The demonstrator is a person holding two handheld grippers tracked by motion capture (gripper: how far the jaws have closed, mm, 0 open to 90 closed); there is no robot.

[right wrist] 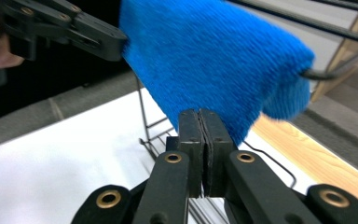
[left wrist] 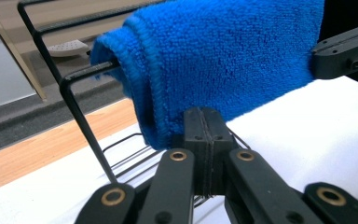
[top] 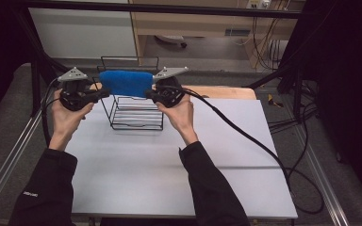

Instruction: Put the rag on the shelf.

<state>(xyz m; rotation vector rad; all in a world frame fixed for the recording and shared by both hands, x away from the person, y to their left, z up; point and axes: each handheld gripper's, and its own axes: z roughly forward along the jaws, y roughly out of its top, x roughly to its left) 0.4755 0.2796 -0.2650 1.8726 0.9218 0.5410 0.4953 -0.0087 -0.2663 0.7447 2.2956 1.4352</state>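
The blue microfibre towel hangs folded over the top rail of a black wire rack standing at the far middle of the white table. The left gripper sits at the towel's left end and the right gripper at its right end. In both gripper views the jaws are pressed together at the towel's lower hem; whether any cloth is pinched between the pads I cannot tell, since the pads look flush.

Risks, as I judge them: if both grippers pull or lift unevenly, the towel could bunch to 1 side or slide off the rail and drop into the rack. The rack looks light, so a tug along the rail could tip or drag it across the table. A loose edge could also snag on the rail's bent corner.

Count: 1 towel, 1 wire rack, 2 grippers, 1 table.
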